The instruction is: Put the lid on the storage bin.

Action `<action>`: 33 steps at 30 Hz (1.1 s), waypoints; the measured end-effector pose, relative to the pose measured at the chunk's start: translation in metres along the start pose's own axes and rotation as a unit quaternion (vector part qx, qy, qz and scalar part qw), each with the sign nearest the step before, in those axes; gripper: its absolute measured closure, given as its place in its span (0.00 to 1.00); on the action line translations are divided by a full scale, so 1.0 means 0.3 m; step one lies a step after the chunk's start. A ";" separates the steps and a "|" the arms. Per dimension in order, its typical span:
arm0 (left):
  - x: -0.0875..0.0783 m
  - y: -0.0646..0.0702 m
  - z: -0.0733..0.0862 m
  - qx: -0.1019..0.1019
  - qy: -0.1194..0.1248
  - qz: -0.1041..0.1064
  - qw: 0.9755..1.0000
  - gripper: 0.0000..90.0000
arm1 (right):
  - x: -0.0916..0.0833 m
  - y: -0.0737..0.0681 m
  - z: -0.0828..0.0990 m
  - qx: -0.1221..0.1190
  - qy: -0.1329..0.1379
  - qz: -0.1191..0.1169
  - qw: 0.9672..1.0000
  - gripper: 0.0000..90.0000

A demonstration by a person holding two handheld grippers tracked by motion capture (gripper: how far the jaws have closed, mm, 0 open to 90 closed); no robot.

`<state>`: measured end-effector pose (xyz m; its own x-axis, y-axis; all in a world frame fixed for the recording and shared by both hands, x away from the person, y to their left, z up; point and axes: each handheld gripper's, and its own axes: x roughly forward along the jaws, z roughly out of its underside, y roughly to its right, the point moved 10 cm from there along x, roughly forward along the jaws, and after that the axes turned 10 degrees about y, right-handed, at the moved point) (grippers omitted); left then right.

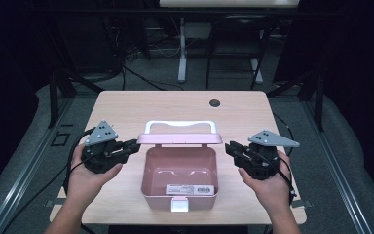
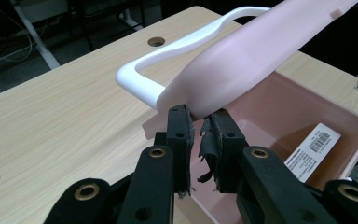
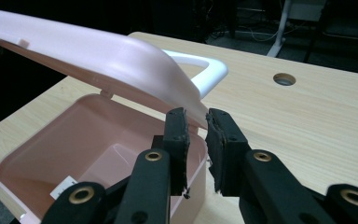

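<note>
With its lid [image 1: 179,138] propped half-open mid-table, the pink box [image 1: 180,179] sits between both tools. Left gripper [image 2: 199,122] pinches the lid's corner; right gripper [image 3: 196,122] has its jaws just apart at the opposite corner, whether pressing I can't tell. Best to swing both ends evenly about the hinge, white handle [image 1: 181,125] trailing.

1 pink box [image 1: 180,187]; 1 lid [image 1: 179,139]; 1 white handle [image 1: 180,125]; 2 hand-held grippers: left [image 1: 135,145], right [image 1: 228,148].
</note>
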<state>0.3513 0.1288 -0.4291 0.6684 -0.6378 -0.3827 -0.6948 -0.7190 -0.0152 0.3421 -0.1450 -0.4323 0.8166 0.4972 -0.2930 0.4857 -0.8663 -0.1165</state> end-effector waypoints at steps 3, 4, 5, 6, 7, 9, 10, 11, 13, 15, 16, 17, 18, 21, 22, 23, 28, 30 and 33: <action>0.000 0.000 0.000 -0.002 0.000 -0.001 1.000 0.88 | -0.007 0.010 -0.004 0.003 0.001 0.003 1.000 0.86; 0.000 0.001 0.001 -0.004 0.001 0.002 1.000 0.88 | -0.008 0.013 -0.005 0.005 0.002 0.003 1.000 0.85; 0.000 0.001 0.000 -0.006 0.002 0.002 1.000 0.87 | -0.009 0.016 -0.006 0.006 0.003 0.003 1.000 0.85; 0.000 0.000 0.000 -0.006 0.002 0.001 1.000 0.87 | -0.009 0.019 -0.006 0.007 0.003 0.004 1.000 0.85; 0.001 0.000 0.000 -0.007 0.003 0.000 1.000 0.87 | -0.010 0.021 -0.006 0.007 0.002 0.004 1.000 0.85; 0.001 -0.001 0.001 -0.006 0.002 0.000 1.000 0.87 | -0.010 0.023 -0.006 0.009 0.001 0.003 1.000 0.84; 0.001 0.000 0.001 -0.005 0.002 -0.001 1.000 0.87 | -0.010 0.024 -0.005 0.009 -0.001 0.002 1.000 0.83; 0.000 0.001 0.002 -0.004 0.002 0.000 1.000 0.87 | -0.011 0.025 -0.004 0.010 -0.002 0.002 1.000 0.83; -0.002 0.004 0.006 -0.004 0.001 0.000 1.000 0.87 | -0.010 0.024 -0.003 0.011 -0.004 0.000 1.000 0.82; -0.005 0.007 0.010 -0.003 0.000 0.002 1.000 0.87 | -0.010 0.024 -0.002 0.011 -0.005 0.000 1.000 0.82; -0.006 0.009 0.013 -0.004 0.000 0.003 1.000 0.87 | -0.010 0.024 -0.002 0.011 -0.005 -0.001 1.000 0.81; -0.008 0.010 0.016 -0.004 0.000 0.003 1.000 0.87 | -0.009 0.024 -0.002 0.012 -0.005 -0.003 1.000 0.80; -0.009 0.011 0.019 -0.004 0.000 0.004 1.000 0.87 | -0.008 0.024 -0.002 0.013 -0.005 -0.003 1.000 0.79; -0.013 0.018 0.031 -0.006 0.001 0.008 1.000 0.87 | -0.005 0.028 0.003 0.014 -0.009 -0.005 1.000 0.77; -0.016 0.020 0.035 -0.005 -0.001 0.009 1.000 0.87 | -0.003 0.029 0.005 0.015 -0.012 -0.007 1.000 0.76; -0.017 0.023 0.038 -0.005 -0.002 0.010 1.000 0.87 | -0.002 0.032 0.007 0.014 -0.013 -0.006 1.000 0.74; -0.024 0.036 0.055 -0.001 -0.005 0.011 1.000 0.87 | 0.000 0.031 0.006 0.019 -0.011 -0.008 1.000 0.71; -0.028 0.039 0.061 0.001 -0.006 0.013 1.000 0.87 | -0.001 0.032 0.005 0.017 -0.010 -0.008 1.000 0.71; -0.032 0.045 0.069 0.000 -0.006 0.015 1.000 0.87 | 0.002 0.034 0.004 0.017 -0.007 -0.007 1.000 0.69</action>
<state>0.3301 0.1309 -0.4448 0.6443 -0.6556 -0.3939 -0.7141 -0.7001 -0.0028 0.3470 -0.1537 -0.4348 0.8050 0.5093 -0.3042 0.4865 -0.8602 -0.1527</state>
